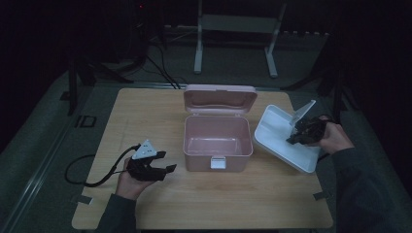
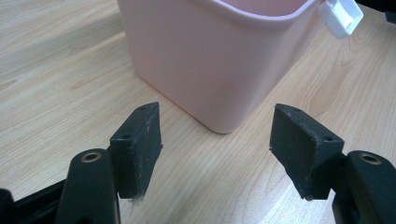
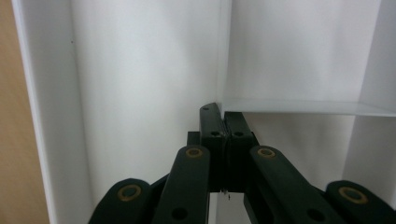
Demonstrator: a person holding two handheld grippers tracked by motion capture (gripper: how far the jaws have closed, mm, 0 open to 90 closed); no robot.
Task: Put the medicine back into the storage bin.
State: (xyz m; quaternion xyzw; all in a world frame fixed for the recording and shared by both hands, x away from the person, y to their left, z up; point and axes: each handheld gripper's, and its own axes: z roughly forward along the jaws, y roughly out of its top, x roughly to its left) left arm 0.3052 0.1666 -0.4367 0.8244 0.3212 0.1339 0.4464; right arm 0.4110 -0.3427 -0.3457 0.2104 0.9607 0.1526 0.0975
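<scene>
Left gripper (image 1: 163, 162): rests low on the table by the person's left hand (image 1: 130, 183), jaws spread wide with nothing between them, aimed at the pink box; in the left gripper view (image 2: 215, 149) the box's near corner sits just ahead of the pads.
Right gripper (image 1: 295, 138): jaws pinched tight together, tips at a thin inner wall of the white tray; the right gripper view (image 3: 225, 122) has them meeting that divider's edge, though whether they actually clamp it cannot be told.
Right hand (image 1: 332, 137): raised at the table's right edge, wrist angled in toward the tray.
White tray (image 1: 279, 138): tilted, its long axis running diagonally from far left to near right, open side facing up and toward the box, just beside the box's right wall.
Pink box (image 1: 217, 141): centre of the table, lid (image 1: 220, 99) thrown back and standing at the far side, white latch (image 1: 217, 163) on the near wall.
Table (image 1: 145, 116): pale wood grain.
Room: dark, grey floor, a white frame stand (image 1: 236, 29) beyond the table.
</scene>
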